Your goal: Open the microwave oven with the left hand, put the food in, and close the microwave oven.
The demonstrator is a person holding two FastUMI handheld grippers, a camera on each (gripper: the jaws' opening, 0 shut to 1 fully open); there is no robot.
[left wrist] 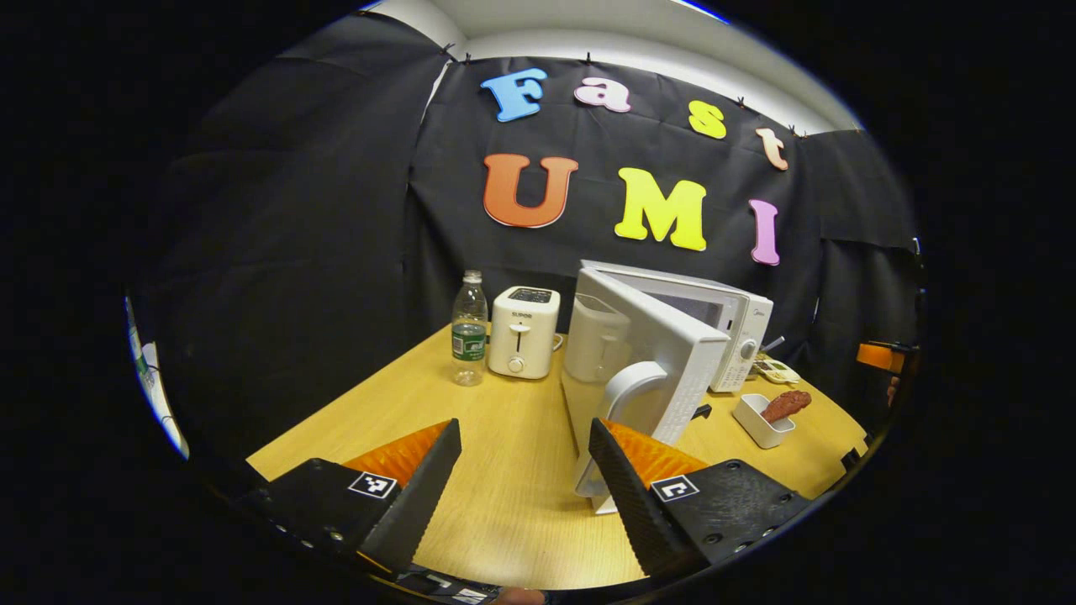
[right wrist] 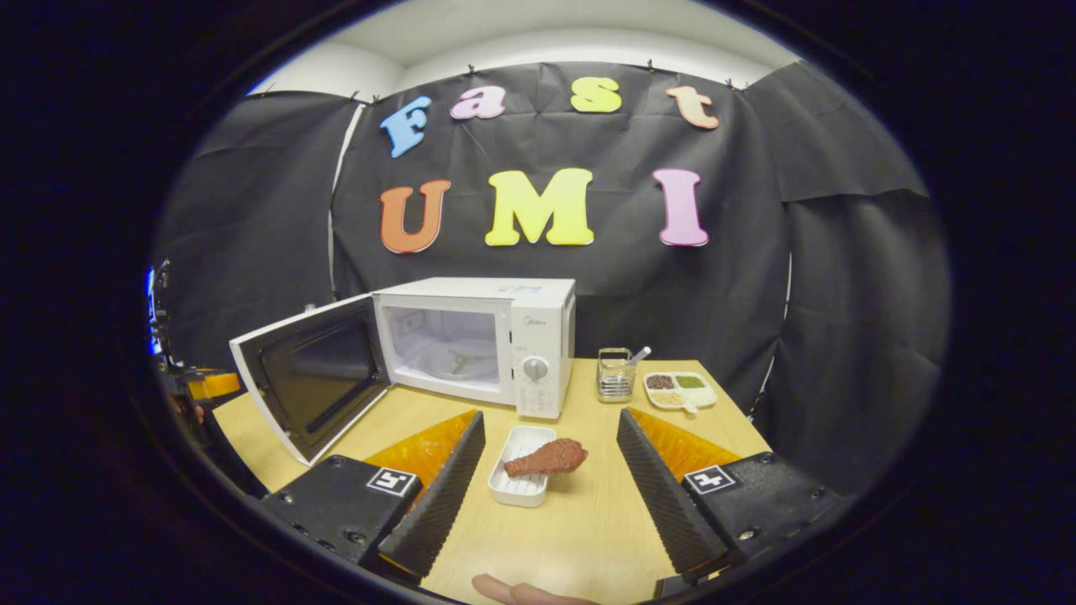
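Microwave (right wrist: 475,340), seemingly Midea-branded, stands open; left tongs (left wrist: 525,437) and right tongs (right wrist: 551,428) gape empty.

Brand name "Midea" printed small at the top of the white microwave oven (right wrist: 475,344) control panel, above its dial. Brand "SUPOR" in small dark letters on the front of the white toaster (left wrist: 523,343). Green label on the clear water bottle (left wrist: 469,339), print too small to make out.
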